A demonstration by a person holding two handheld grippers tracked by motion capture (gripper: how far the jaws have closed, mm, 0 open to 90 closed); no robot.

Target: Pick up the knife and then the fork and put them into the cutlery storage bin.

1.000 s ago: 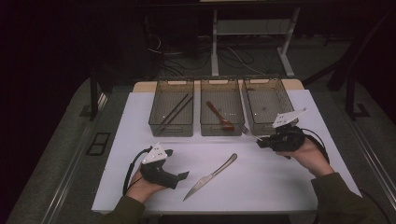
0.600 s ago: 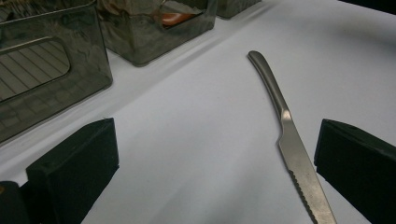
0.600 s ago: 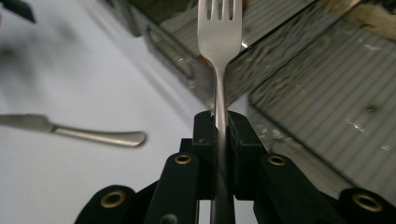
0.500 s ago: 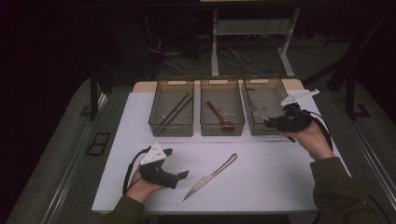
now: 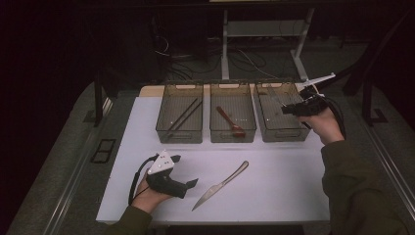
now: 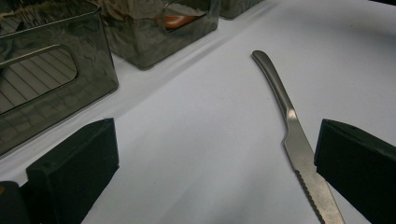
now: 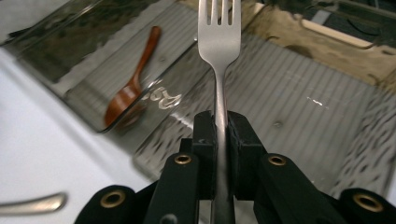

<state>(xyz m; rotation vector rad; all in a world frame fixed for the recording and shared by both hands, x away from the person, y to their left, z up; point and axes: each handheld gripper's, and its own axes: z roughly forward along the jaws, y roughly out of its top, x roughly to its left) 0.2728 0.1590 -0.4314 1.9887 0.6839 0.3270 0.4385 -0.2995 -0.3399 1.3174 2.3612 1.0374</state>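
My right gripper (image 5: 289, 109) (image 7: 219, 122) is shut on the handle of a steel fork (image 7: 218, 42) (image 5: 275, 100). It holds the fork over the right-hand clear bin (image 5: 288, 131) (image 7: 299, 98), tines pointing out above the ribbed floor. A steel knife (image 5: 220, 185) (image 6: 294, 140) lies on the white mat in front of the bins. My left gripper (image 5: 192, 183) (image 6: 215, 177) rests on the mat just left of the knife's blade, jaws open and wide apart. The blade lies beside one of its pads (image 6: 357, 172).
Three clear bins stand in a row at the back of the white mat (image 5: 274, 196). The left bin (image 5: 179, 132) holds dark chopsticks (image 5: 182, 117). The middle bin (image 5: 233, 133) holds a wooden spoon (image 5: 231, 122) (image 7: 128, 88). Beyond the table edge are cables and a stand.
My right gripper has carried the fork up and back, from the mat in front of the right bin to above that bin. The left gripper and the knife have stayed put.
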